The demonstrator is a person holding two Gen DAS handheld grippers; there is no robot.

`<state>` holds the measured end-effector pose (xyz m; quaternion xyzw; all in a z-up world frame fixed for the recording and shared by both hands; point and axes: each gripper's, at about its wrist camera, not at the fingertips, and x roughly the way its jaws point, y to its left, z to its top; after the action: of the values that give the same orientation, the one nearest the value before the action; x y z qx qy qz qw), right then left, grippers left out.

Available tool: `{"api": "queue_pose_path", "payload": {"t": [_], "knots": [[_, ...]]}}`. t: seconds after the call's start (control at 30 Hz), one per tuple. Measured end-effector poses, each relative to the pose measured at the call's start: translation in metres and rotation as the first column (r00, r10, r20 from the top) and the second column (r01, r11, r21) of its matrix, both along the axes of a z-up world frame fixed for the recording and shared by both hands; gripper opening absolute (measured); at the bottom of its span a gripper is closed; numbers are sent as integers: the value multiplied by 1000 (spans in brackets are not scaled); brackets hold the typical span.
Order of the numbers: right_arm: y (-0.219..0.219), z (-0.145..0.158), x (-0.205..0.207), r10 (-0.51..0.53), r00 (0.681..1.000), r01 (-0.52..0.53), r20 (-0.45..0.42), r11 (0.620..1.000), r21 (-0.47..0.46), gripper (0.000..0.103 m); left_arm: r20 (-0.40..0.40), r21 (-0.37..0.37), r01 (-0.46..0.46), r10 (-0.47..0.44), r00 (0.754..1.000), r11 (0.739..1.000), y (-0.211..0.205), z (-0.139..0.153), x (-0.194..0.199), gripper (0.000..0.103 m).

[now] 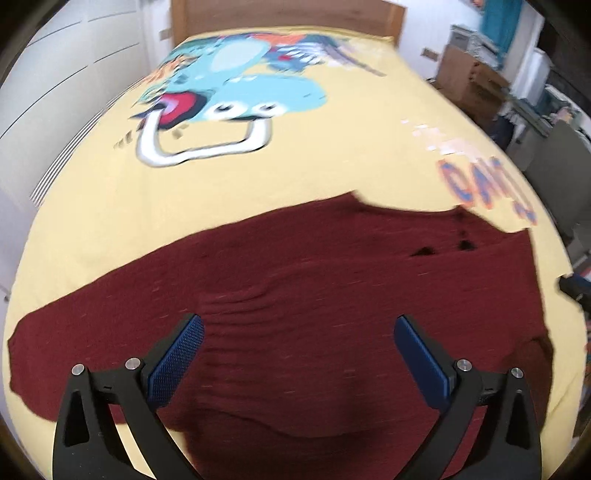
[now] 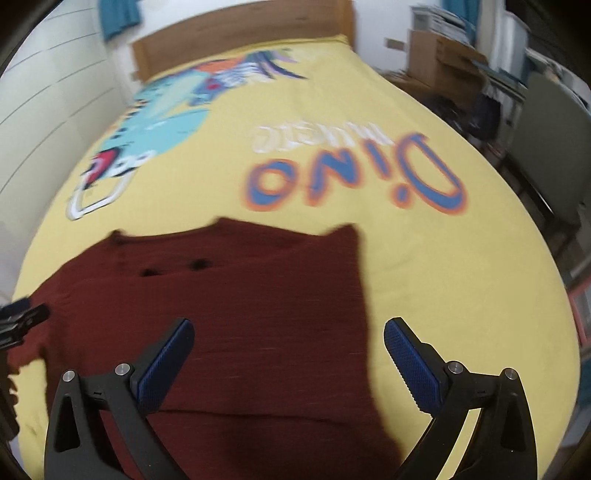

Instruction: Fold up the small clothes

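Observation:
A dark red knitted garment (image 1: pixel 295 302) lies spread flat on a yellow bed sheet (image 1: pixel 332 162), one sleeve reaching out to the left. It also shows in the right wrist view (image 2: pixel 229 295), with its right edge running down the middle. My left gripper (image 1: pixel 298 334) is open and empty, hovering over the garment's middle. My right gripper (image 2: pixel 289 332) is open and empty over the garment's right part, with its right finger (image 2: pixel 406 365) over bare sheet. The left gripper shows at the left edge of the right wrist view (image 2: pixel 22 317).
The yellow sheet (image 2: pixel 443 280) has a blue dinosaur print (image 1: pixel 236 88) and "Dino" lettering (image 2: pixel 354 177). A wooden headboard (image 1: pixel 288 14) stands at the far end. A white wall (image 1: pixel 55 92) runs along the left. Cardboard boxes and clutter (image 1: pixel 476 77) stand to the right.

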<state>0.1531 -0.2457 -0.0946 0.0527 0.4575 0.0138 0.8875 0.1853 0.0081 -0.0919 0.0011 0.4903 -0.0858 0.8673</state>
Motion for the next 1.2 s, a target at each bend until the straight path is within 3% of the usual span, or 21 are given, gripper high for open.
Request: {"api": "queue_pose_path", "payload": {"t": [0.13,0.37,0.47,0.67,0.83,1.2], "knots": [[49,-17,4,66,998,-66,-19,998,-21,102,6,-9,32,-32,999,999,-27,-11,-3,102],[81,-73,3,102,988,-112,-112,990,-84,102,-114,47,35,-29,993,998,-37,-74,-11,102],[73,-84,3,102,987,-118,-126,985,-127,102,-103,72,40,-32,994,997,-28,-85,-19,102],[29,-82,3,12,993,-31,-118,987,-157,102,-98,66,26,-19,995,997,-5,-91,-23,102],[2,-90,-2,-16,992,-1,-129,992,-128,102,-87,89,30,-22,996,996,-8,-91,-28,102],[-2,-96,-3,-2,994,-7,-113,996,-87,103,-96,112,10,1,995,994,-11,-92,-25,102]]}}
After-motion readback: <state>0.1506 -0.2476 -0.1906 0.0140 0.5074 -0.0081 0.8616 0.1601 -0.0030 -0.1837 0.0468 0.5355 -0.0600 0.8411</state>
